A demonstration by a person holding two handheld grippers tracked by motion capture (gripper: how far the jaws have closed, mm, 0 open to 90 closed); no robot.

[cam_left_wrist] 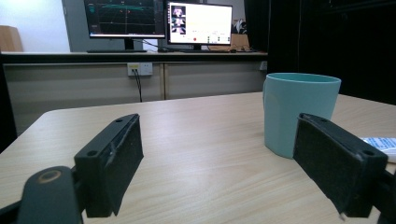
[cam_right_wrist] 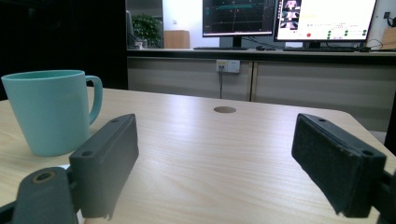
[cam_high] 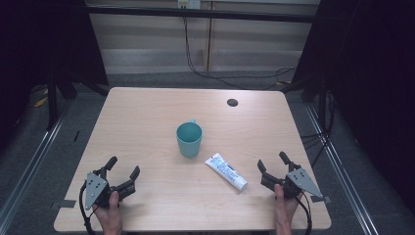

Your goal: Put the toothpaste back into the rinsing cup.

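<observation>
We hold the left gripper and right gripper low at the surface's near corners, jaws apart and empty, flanking the upright teal mug and the toothpaste tube lying just beside it, ready to reach inward.

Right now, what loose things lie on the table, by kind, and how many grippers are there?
Mug: 1
Tube: 1
Grippers: 2, left gripper and right gripper, both open and empty
Total: 4

Toothpaste tube: cut by frame edge, partly hidden behind tong jaw; label print too small to read.
</observation>
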